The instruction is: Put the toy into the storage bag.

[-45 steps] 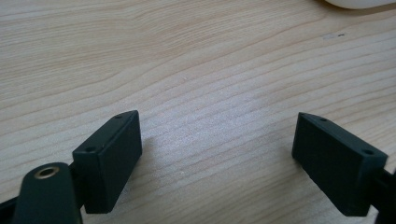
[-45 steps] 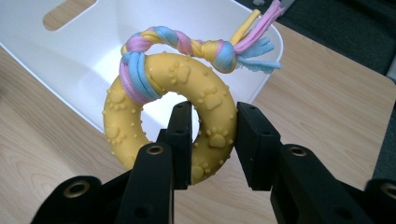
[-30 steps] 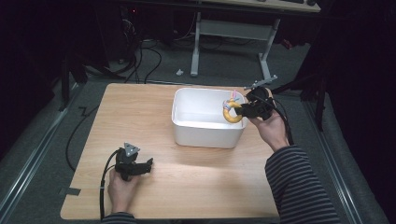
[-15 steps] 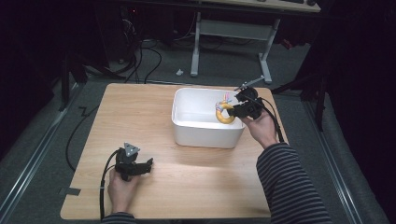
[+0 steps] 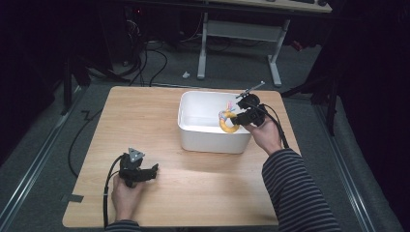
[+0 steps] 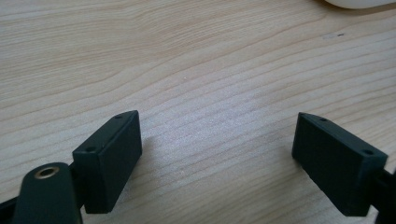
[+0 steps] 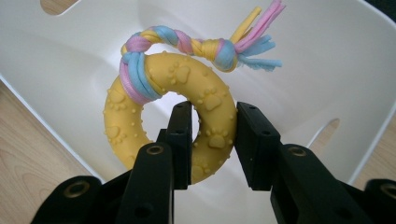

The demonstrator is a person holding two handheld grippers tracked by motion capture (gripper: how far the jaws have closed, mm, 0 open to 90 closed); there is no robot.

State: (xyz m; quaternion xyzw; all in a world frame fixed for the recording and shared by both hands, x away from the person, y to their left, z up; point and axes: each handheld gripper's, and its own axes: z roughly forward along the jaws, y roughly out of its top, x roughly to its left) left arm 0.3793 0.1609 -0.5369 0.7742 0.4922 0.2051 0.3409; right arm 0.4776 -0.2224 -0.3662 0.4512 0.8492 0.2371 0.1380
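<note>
We see the yellow ring toy (image 7: 173, 112), with its braided rope (image 7: 196, 44), hanging over the white bin (image 5: 196, 123), our right gripper (image 7: 212, 140) clamping its rim. Our left gripper (image 6: 217, 163) rests spread wide on the wooden table (image 5: 145, 116).

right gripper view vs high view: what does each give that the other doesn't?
Right gripper view alone: paw-print and stud relief on the yellow rubber ring toy, the pink, blue and yellow plaiting of its braided fleece tail, and one jaw through the ring's hole with the other outside, clamping its band.

High view alone: the light wooden table, the left gripper resting open on it near the front left, the striped sleeve, and the dark floor with cables behind.

Both: the right gripper holding the ring over the white plastic tub.
</note>
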